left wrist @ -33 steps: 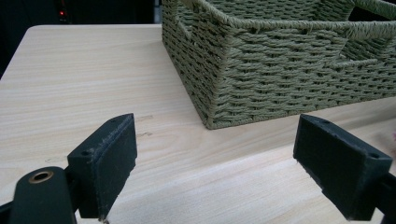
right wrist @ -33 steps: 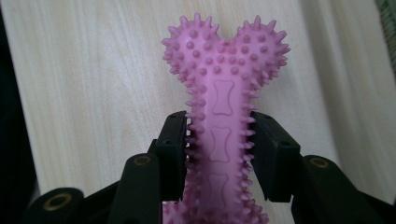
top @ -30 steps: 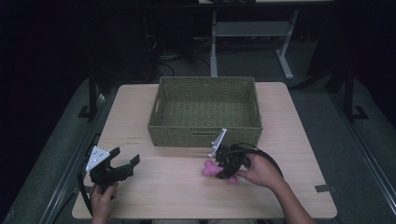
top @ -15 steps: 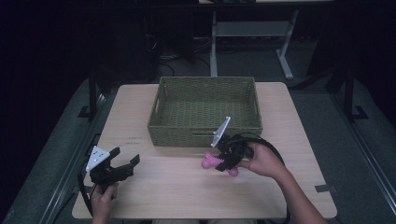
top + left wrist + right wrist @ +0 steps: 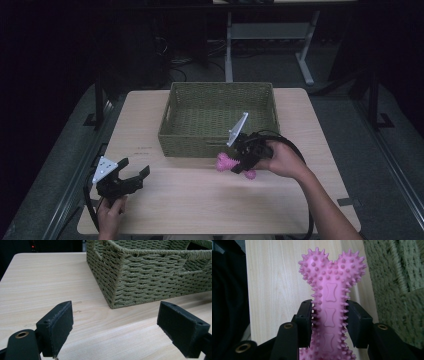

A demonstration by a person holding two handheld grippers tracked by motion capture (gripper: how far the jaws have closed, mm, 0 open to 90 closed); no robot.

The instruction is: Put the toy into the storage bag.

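Note:
A pink spiked bone toy [image 5: 226,163] [image 5: 331,292] hangs above the wooden table [image 5: 200,200], just in front of the green woven basket [image 5: 220,145]. My right gripper [image 5: 239,164] [image 5: 329,322] is shut on the bone's shaft, both pads pressing its sides, the knobbed end sticking out past the jaws toward the left of the high view. My left gripper [image 5: 134,176] [image 5: 115,335] rests low at the table's front left corner, open, with bare tabletop between its jaws; it faces the basket's [image 5: 150,277] near corner.
The basket's inside looks empty from the high view. A dark floor surrounds the table, with a metal desk frame [image 5: 265,45] behind it. A black cable [image 5: 295,150] loops from the right gripper over the person's wrist.
My right gripper has lifted the pink bone off the table and carried it slightly up and toward the basket's front wall. The left gripper has stayed where it was.

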